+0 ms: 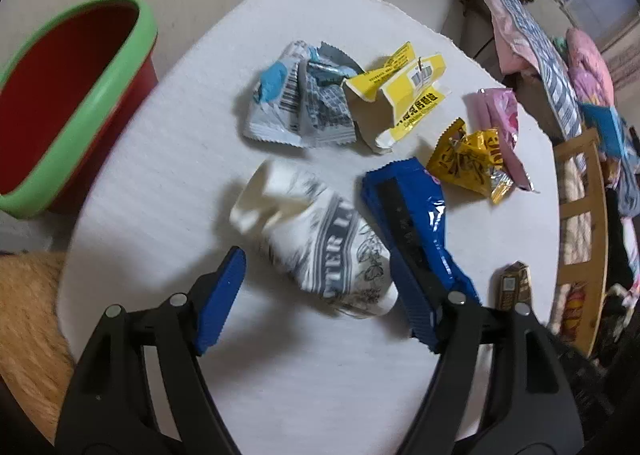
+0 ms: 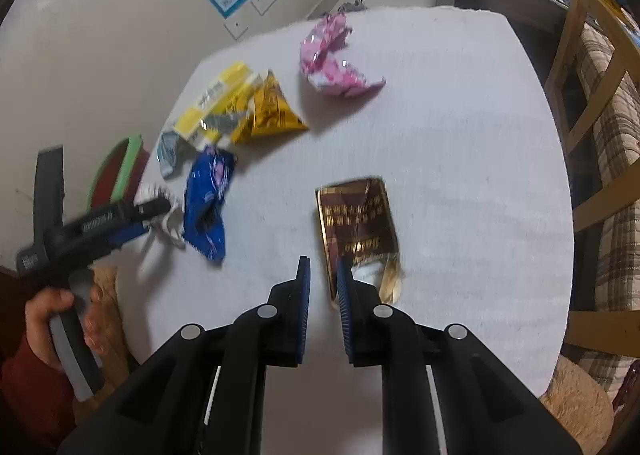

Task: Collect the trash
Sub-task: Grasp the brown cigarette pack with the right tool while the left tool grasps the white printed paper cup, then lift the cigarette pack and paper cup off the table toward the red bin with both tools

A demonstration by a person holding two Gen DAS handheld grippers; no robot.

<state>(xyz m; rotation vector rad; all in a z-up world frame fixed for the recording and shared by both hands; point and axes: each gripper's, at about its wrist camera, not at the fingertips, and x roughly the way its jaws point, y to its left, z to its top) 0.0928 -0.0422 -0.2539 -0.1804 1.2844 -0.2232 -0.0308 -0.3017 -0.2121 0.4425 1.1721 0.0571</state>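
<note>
Lying crushed on the white table, the paper cup sits between the spread fingers of the left gripper, jaws wide open and not yet touching it. Judged light, thin-walled and already collapsed: it should give further under a squeeze, so a pinch across the flattened printed middle looks surer than the flared white rim.

Just beside the cup, touching or nearly so, a blue wrapper — glossy film, likely slippery and springy; best pinched at a fold. Beyond it: gold wrapper, pink wrapper, yellow box torn open, grey-white wrapper. All look weightless and crinkly.

Right gripper: jaws narrowed to a small gap, holding nothing, tips at the near edge of a brown packet lying flat on the table. Flat and stiffish by appearance; an edge or its torn end seems the only purchase.

Red bin with green rim stands off the table's left edge, well apart from the cup.
</note>
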